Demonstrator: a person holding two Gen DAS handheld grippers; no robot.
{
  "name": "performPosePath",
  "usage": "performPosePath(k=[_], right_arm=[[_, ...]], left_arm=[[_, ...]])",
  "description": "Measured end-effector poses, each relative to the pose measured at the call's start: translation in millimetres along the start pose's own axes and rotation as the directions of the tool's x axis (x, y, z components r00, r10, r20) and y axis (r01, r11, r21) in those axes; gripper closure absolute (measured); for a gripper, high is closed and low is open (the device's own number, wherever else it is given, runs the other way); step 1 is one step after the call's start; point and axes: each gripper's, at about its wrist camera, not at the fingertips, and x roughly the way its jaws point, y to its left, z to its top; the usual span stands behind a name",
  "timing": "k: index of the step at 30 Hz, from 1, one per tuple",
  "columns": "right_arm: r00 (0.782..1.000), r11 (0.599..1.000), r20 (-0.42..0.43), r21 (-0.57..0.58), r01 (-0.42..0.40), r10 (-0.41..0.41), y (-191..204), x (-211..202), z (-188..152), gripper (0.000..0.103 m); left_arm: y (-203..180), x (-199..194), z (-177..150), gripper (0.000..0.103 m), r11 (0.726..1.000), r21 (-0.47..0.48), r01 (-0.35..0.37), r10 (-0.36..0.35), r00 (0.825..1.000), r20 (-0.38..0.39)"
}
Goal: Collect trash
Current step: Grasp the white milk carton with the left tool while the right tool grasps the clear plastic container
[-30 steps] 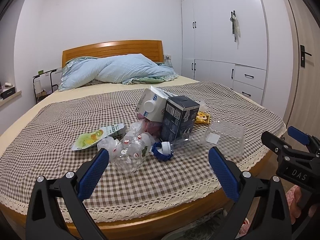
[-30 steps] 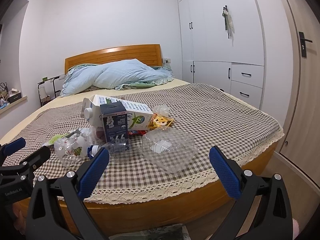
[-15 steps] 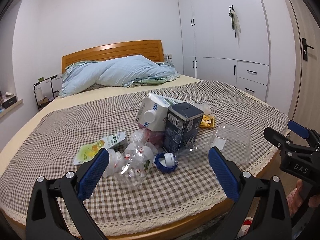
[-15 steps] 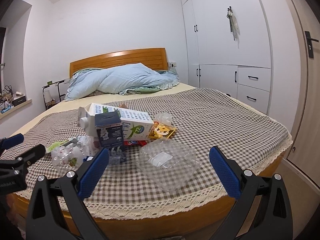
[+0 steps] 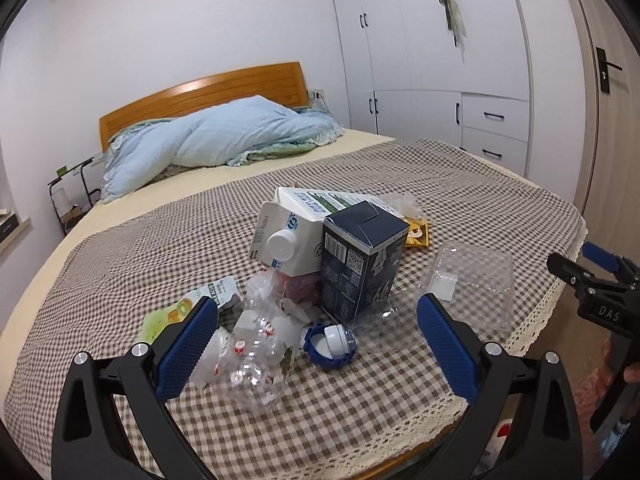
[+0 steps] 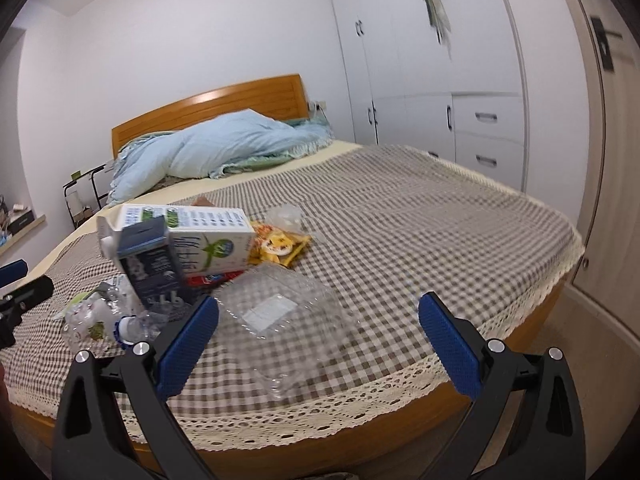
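Left wrist: gripper (image 5: 316, 344) agape over crushed bottle (image 5: 256, 364).

White milk carton (image 5: 296, 232) lying flat, dark blue carton (image 5: 360, 264) upright against it, crushed clear bottle (image 5: 256, 356) and clear clamshell (image 5: 472, 288) nearby.

navy carton (image 5: 362, 258) — white milk carton (image 5: 288, 240) | brown-checked bedspread (image 5: 460, 184)

Both wrist cameras look low across the bed's foot toward the headboard (image 5: 200, 92). Left view sits close over the trash pile (image 5: 320, 280); right view stands beside it, sharing that pile.
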Motion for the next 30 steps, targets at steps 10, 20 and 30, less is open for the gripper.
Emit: performPosePath(k=[10,20,30], right_arm=[[0.996,0.999,-0.084,0.051,-0.012,0.016,-12,35,-6,0.006],[0.985,0.991,-0.163,0.128,-0.036,0.056,-27,61,-2,0.006],[0.965,0.986,-0.248,0.158,-0.045,0.083,-52,86,11,0.006]], left_arm=[[9,39,50,0.007,0.991,0.134,-0.003,0.014,0.997,-0.077],[-35,116,127,0.007,0.883,0.454,0.121,0.028,0.951,-0.308],[-81,227,138,0.007,0.798,0.541,0.265,0.134,0.798,-0.588]])
